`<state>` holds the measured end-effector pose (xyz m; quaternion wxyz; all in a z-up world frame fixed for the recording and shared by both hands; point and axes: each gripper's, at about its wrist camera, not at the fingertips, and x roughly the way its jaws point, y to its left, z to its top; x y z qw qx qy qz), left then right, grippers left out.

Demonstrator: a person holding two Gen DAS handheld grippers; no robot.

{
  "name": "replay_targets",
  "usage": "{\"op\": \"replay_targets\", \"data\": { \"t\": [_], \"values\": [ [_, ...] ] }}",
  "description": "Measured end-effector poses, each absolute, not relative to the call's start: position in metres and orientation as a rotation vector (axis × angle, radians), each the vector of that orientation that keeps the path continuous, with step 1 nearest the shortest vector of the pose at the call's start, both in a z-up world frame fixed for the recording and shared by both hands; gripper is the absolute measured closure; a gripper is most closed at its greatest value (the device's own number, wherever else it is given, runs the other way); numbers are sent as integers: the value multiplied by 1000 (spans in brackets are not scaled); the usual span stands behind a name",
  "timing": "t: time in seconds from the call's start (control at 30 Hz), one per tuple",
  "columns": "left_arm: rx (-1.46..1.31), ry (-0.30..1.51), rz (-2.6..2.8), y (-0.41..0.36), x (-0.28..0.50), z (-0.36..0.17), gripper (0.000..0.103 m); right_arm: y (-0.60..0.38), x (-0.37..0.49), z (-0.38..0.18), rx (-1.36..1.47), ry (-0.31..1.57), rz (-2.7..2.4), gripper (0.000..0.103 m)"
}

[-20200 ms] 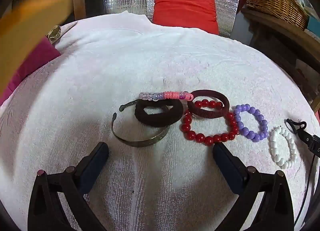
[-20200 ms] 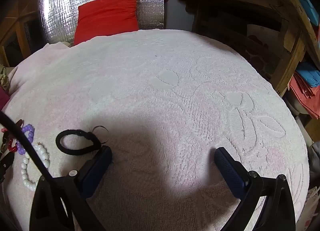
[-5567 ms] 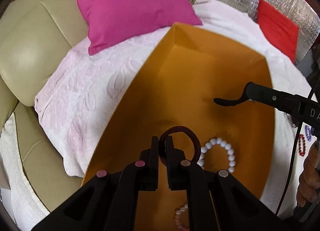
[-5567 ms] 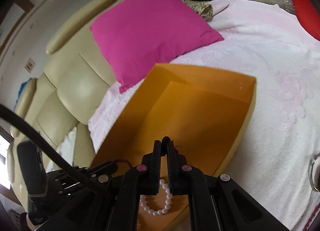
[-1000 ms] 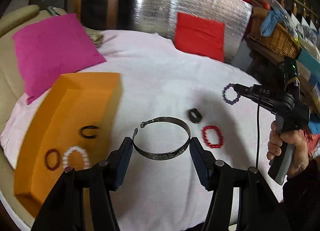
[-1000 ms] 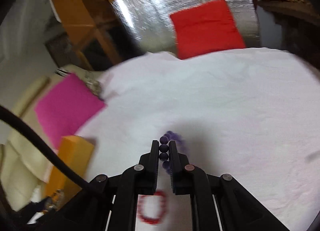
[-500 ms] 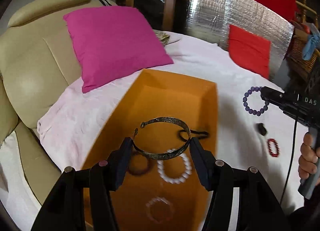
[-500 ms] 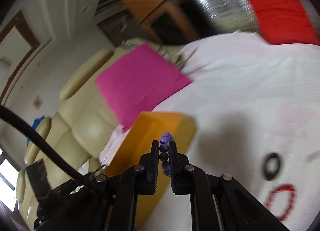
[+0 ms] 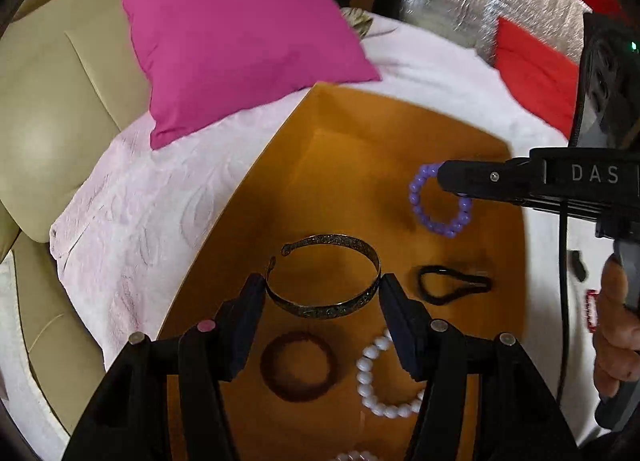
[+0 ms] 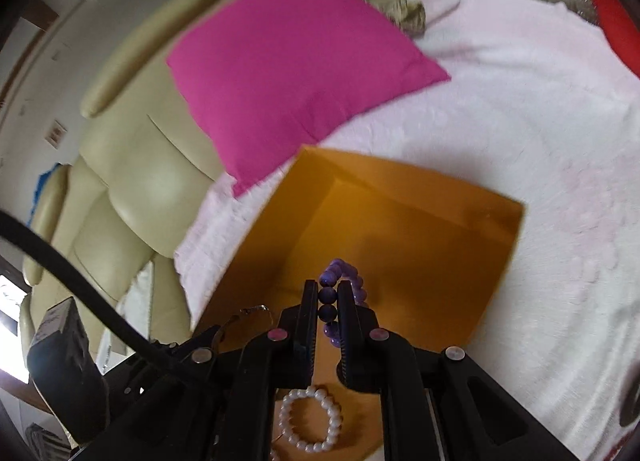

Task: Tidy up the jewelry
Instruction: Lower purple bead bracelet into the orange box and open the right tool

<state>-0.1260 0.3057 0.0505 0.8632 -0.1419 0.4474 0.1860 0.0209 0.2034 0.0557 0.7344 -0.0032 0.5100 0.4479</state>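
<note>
My left gripper (image 9: 322,293) is shut on a bronze cuff bangle (image 9: 325,309) and holds it above the open orange box (image 9: 360,149). My right gripper (image 10: 326,301) is shut on a purple bead bracelet (image 10: 346,273), which hangs over the box's far part; it also shows in the left wrist view (image 9: 438,225). On the box floor lie a dark red band (image 9: 296,367), a white bead bracelet (image 9: 380,381) and a black hair tie (image 9: 452,285). The white bead bracelet also shows in the right wrist view (image 10: 310,425).
The box sits on a pale pink towel (image 9: 152,213) over a bed. A magenta cushion (image 9: 232,29) leans on a cream sofa (image 9: 48,109) beyond the box. A red cushion (image 9: 536,65) and a red bead bracelet (image 9: 591,309) lie to the right.
Both grippers have moved left from the towel to over the orange box, carrying the bangle and the purple bracelet. The box now fills the middle of both views.
</note>
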Motion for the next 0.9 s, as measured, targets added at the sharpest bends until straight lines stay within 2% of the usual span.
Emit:
{"op": "replay_targets", "data": {
  "t": [0.2, 0.37, 0.4, 0.47, 0.7, 0.9],
  "values": [
    [-292, 1002, 393, 310, -106, 32, 42, 220, 34, 36, -86, 1148, 895, 91],
    [-311, 1014, 385, 312, -104, 31, 42, 201, 40, 53, -24, 1084, 876, 90],
    [-311, 1017, 390, 311, -105, 32, 42, 194, 41, 58, -1, 1067, 879, 84],
    [-306, 1008, 392, 310, -108, 37, 42, 174, 44, 71, 54, 1038, 870, 75],
    [-237, 910, 385, 286, -132, 73, 42, 86, 34, 119, 119, 878, 849, 75],
    [-174, 828, 311, 241, -150, 108, 40, -35, 30, 136, 158, 811, 689, 75]
  ]
}}
